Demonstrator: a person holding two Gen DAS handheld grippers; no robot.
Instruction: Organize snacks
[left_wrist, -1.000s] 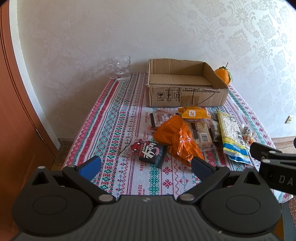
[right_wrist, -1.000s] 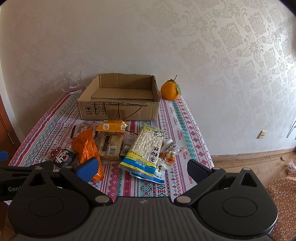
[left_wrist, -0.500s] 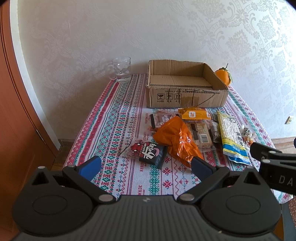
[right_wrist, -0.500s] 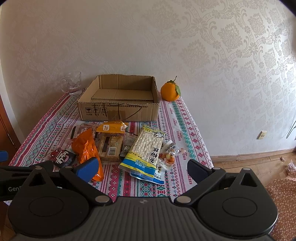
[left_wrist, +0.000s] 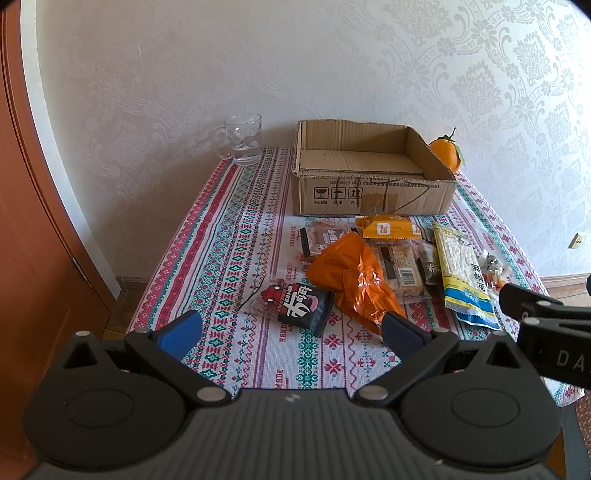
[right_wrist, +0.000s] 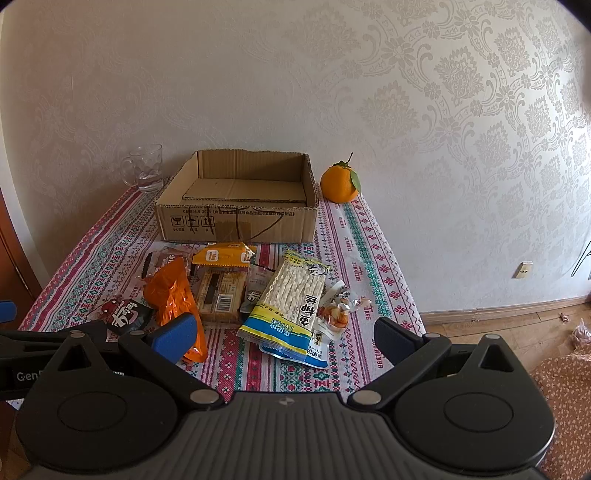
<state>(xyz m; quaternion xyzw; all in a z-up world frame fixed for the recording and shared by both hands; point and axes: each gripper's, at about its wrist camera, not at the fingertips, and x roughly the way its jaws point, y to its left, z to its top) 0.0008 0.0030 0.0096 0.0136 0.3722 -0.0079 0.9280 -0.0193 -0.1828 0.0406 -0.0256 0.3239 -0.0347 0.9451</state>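
Snacks were heaped at frame centre, in front of an empty cardboard box. Both grippers, left gripper and right gripper, were held spread and empty. The orange packet, long axis running toward the left gripper's right finger, was judged nearest that gripper.

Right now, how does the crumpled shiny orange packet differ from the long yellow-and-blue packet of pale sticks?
The crumpled shiny orange packet is opaque foil, wrinkled and puffed up; the long yellow-and-blue packet of pale sticks has a clear window showing its contents and looks smoother and flatter. The orange packet lies toward the left of the pile, the yellow-and-blue one toward the right. Both lie on the patterned tablecloth in front of the open cardboard box, not in it.
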